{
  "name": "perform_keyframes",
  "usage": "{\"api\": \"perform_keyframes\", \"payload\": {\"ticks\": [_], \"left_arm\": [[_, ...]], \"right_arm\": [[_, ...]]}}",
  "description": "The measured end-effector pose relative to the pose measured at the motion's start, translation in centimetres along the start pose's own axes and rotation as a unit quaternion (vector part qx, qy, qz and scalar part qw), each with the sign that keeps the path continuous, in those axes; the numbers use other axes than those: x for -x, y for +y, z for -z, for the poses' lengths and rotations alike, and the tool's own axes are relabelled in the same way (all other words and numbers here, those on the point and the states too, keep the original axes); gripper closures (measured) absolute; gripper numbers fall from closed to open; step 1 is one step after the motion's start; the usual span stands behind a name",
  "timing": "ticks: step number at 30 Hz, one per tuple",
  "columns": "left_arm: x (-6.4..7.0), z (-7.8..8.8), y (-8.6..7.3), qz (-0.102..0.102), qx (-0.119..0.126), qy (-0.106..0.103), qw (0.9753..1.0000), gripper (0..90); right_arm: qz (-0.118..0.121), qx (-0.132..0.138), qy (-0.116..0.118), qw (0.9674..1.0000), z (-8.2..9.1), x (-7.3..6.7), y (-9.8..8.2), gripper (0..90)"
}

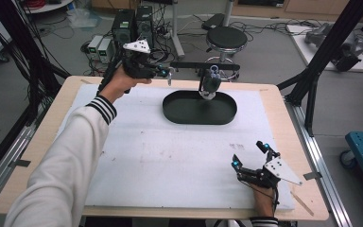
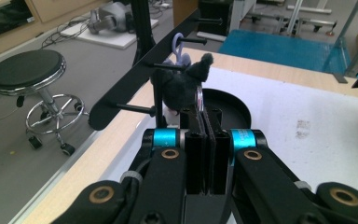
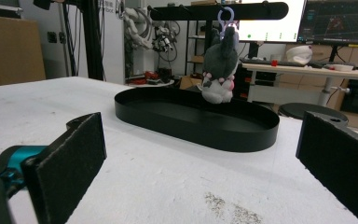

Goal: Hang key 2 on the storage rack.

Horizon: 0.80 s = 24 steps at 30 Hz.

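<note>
My left gripper (image 1: 169, 74), jaws closed and empty, sits upper centre, left of the plush toy (image 1: 211, 84) hanging upright from the rack (image 1: 203, 65); my right gripper (image 1: 250, 155) rests wide open, lower right.

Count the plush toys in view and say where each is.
1: a grey plush toy hangs by its clip from a peg on the black rack, above the black tray's far edge.
</note>
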State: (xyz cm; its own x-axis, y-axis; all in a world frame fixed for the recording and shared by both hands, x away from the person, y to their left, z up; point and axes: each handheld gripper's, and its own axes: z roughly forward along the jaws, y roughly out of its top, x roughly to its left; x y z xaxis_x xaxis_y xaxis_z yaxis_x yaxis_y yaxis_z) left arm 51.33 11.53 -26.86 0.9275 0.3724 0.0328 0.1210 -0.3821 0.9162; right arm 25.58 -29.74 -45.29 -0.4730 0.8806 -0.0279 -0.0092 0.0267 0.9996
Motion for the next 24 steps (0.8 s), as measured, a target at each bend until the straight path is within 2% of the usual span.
{"api": "perform_keyframes", "payload": {"ticks": [3,8,15,16,24], "left_arm": [[-0.2,-0.5,0.0,0.005,0.012,-0.003,0.9999,88.0],[-0.5,-1.3,-0.5,0.011,0.000,-0.002,0.9999,88.0],[-0.8,-2.0,-0.8,0.027,0.009,0.001,0.9996,88.0],[-0.8,-2.1,-0.8,0.024,0.007,0.001,0.9997,88.0],[-1.1,-3.0,-1.3,0.034,0.004,0.008,0.9994,88.0]], "right_arm": [[-0.002,0.000,0.000,1.0000,0.0,0.0,0.0,0.7],[-0.001,0.000,-0.002,1.0000,0.0,0.0,0.0,0.7],[0.000,0.001,-0.002,1.0000,0.1,0.0,0.0,0.7],[0.000,0.000,-0.002,1.0000,0.1,0.0,0.0,0.7],[-0.001,-0.001,-0.002,1.0000,0.1,0.0,0.0,0.7]]}}
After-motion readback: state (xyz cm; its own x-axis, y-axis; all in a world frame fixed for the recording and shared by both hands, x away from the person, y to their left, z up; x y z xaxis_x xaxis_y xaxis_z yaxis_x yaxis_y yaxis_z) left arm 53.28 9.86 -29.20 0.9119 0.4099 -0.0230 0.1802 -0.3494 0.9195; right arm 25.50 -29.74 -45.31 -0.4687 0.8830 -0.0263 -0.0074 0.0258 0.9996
